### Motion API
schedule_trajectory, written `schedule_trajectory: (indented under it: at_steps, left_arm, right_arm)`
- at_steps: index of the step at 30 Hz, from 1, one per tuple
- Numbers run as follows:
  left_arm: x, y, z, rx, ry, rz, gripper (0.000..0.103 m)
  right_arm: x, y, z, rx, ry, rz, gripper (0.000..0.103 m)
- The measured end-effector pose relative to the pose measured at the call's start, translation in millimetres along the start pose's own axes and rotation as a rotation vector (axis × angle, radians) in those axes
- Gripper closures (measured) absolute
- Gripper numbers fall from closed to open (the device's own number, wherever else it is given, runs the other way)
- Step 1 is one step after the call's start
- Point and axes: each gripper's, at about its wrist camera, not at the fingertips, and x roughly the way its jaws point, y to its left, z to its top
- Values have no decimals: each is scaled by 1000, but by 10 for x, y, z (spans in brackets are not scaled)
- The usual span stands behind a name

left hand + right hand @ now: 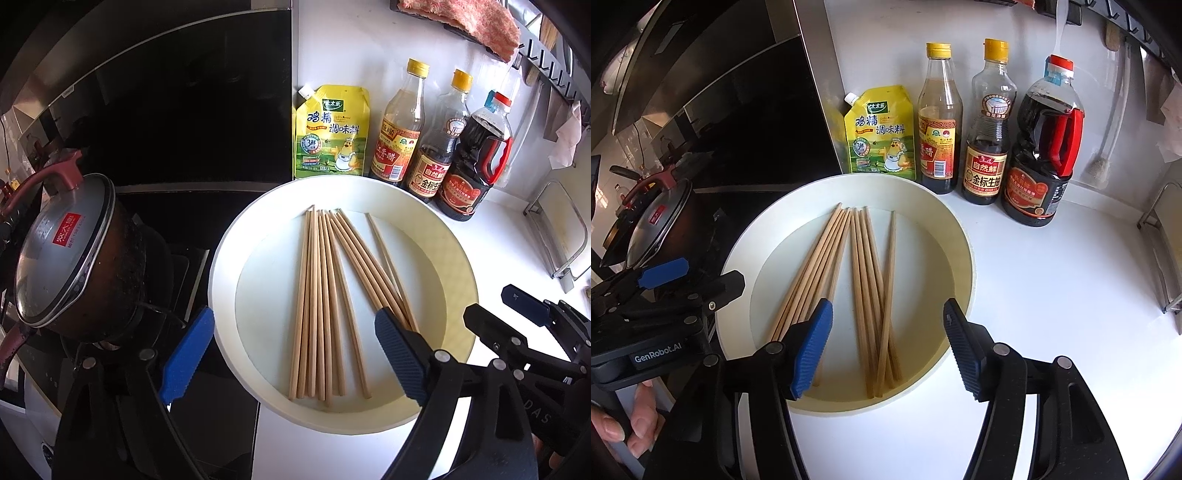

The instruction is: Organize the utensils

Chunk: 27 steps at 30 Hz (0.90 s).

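Left wrist view: the left gripper (pixel 291 347) is held wide apart over the white plate (pixel 454 258), gripping nothing. The right gripper (pixel 886 345) is also apart and empty. Chopsticks (pixel 325 306) are spread inside the plate, probably to be gathered. Sauce bottles (pixel 428 147) are lined up behind the plate.

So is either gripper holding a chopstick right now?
No, the chopsticks all lie loose in the white dish, both grippers open.
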Motion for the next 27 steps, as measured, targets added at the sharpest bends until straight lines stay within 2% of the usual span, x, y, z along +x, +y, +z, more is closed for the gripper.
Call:
schedule_trajectory:
  at_steps: [7,14,27]
  left_arm:
    - [-37,37,20,-23,-16,-3,9]
    - [-35,16,41,-14,-15,20,9]
    - [18,-8,48,-6,11,9,9]
  right_arm:
    - [-6,-1,-7,-2,1,2,43]
    - [-2,3,-5,-3,2,1,43]
    - [0,-4,-6,-4,3,1,43]
